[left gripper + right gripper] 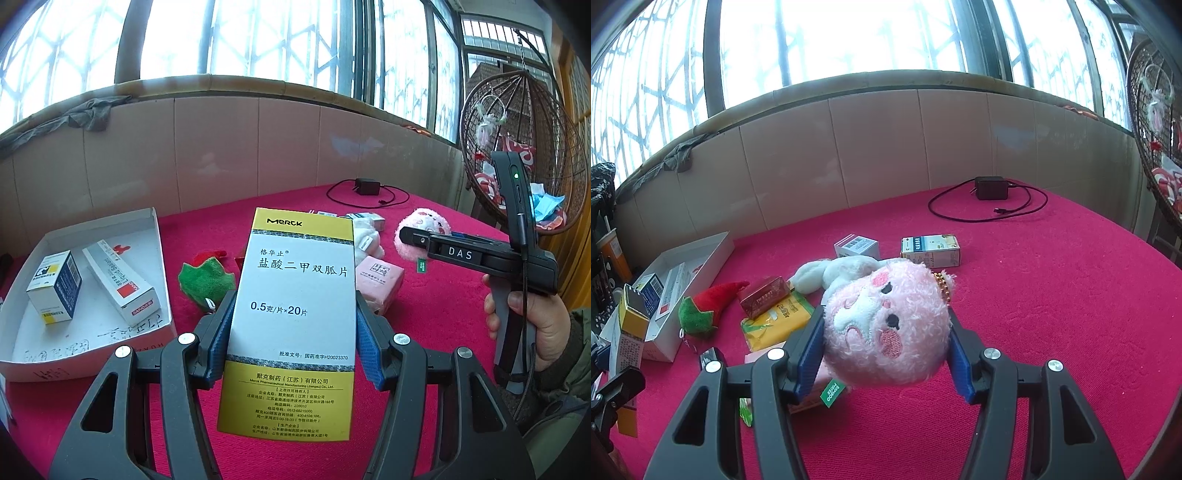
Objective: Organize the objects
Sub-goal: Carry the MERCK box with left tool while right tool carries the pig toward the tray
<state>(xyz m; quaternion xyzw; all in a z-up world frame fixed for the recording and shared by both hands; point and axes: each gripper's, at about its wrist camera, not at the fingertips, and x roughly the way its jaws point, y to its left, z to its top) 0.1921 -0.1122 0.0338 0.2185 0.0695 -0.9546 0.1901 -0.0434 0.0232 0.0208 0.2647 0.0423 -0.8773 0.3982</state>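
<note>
At the far left of the red-covered desk (pixel 443 302) sits a shallow white tray (pixel 155 236), its rim facing the wall. Inside it lie a blue-and-white carton (pixel 55 286) and, just beside it, a long white tube box (pixel 120 282).

To the right of the tray, the left claw (pixel 293 321) is clenched on a white-and-yellow Merck medicine box (pixel 295 317), both blue pads pressing its long edges so it stands upright above the desk. Behind its left edge lies a green-and-red plush (pixel 205 275); behind its right edge sits a pink packet (pixel 380 280), with a white plush (pixel 367 240) just beyond.

Further right, the right claw (pixel 886 341) grips a pink plush head (pixel 886 325); both pads touch its fur, and it seems squeezed rather than loose, though the fluffy nap blurs the contact. A hand (pixel 532 325) holds that claw's handle at the right edge of the left wrist view.

Behind the plush head, two small cartons (pixel 857 245) (pixel 931 251) rest on the desk, near each other. Well apart, toward the wall, lies a black charger (pixel 990 188) with its looped cable.
</note>
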